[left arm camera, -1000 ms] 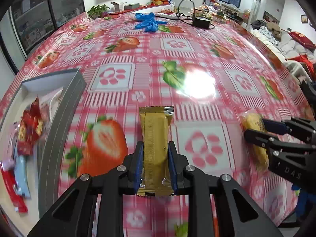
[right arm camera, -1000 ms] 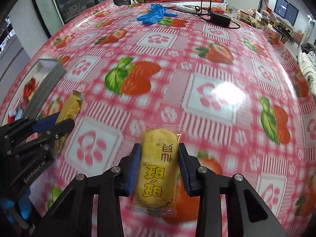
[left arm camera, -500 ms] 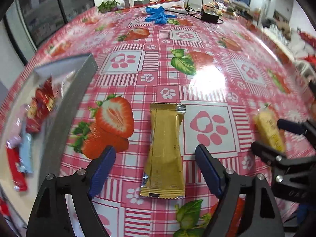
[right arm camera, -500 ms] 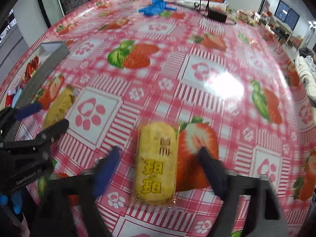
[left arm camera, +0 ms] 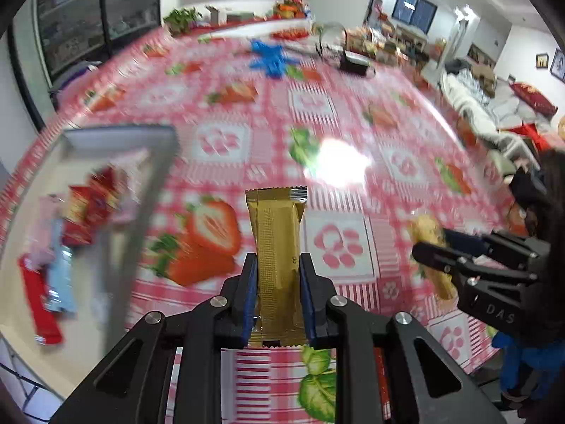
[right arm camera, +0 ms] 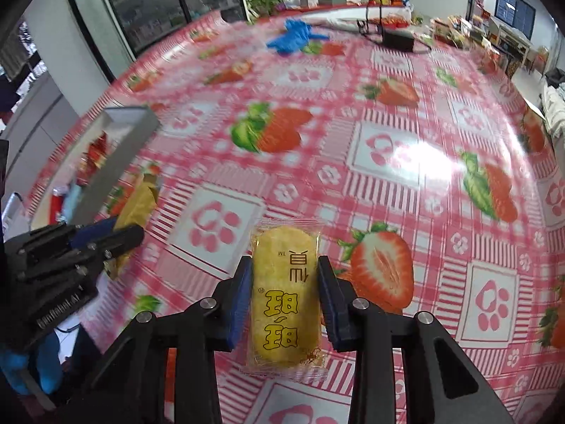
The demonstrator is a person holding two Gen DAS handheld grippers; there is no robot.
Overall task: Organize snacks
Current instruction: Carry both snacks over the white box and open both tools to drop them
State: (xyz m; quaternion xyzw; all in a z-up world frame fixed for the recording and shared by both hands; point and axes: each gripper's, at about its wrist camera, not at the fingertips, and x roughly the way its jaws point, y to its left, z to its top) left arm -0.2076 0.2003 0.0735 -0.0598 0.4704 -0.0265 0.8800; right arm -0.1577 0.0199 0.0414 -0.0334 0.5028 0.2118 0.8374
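The left gripper is clamped on a long gold foil snack bar, its blue-padded fingers pressing both long edges. The bar's near end is partly hidden between the black gripper arms, and its crimped far end points away over the red-and-white checked strawberry tablecloth. Whether the bar touches the cloth or hangs above it cannot be told.

The right gripper grips a yellow oval rice cracker in a clear wrapper printed with yellow characters; the wrapper's near seal spills out below the fingers.

Left of the gold bar, just beside it, stands a shallow grey-rimmed tray, cut off by the picture edge and badly blurred. Inside it lie red packets, a pale blue sachet and a red stick pack; their print is unreadable.

Right of the bar, the right gripper appears from the side with the cracker, only its yellow end showing.

Far beyond the bar, a crumpled blue glove and a black box with a cable lie on the cloth, both smeared by motion.
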